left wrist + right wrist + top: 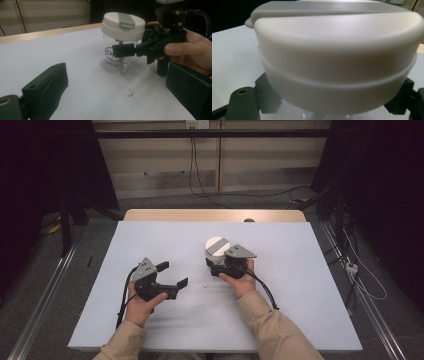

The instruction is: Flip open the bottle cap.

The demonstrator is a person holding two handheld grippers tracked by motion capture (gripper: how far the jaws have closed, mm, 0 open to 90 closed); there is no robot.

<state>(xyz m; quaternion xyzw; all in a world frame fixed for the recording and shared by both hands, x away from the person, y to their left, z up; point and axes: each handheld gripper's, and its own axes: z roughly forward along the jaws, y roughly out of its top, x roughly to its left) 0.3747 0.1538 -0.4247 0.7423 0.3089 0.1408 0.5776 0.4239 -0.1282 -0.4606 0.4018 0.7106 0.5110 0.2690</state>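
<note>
On a white table (150, 330), a clear glass jar (115, 60) with a cream lid (123, 26) stands upright near the middle, gripped just below the lid by the right gripper (120, 50), its jaws pressed against the glass. The left gripper (175, 275) hovers apart to the jar's left, jaws spread wide and holding nothing.

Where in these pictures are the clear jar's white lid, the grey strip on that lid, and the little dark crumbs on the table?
White round plastic lid (125, 28), left gripper view: its side wall.
Grey strip (126, 20), left gripper view: middle of the strip.
Little dark crumbs (130, 93), left gripper view: the largest speck.
</note>
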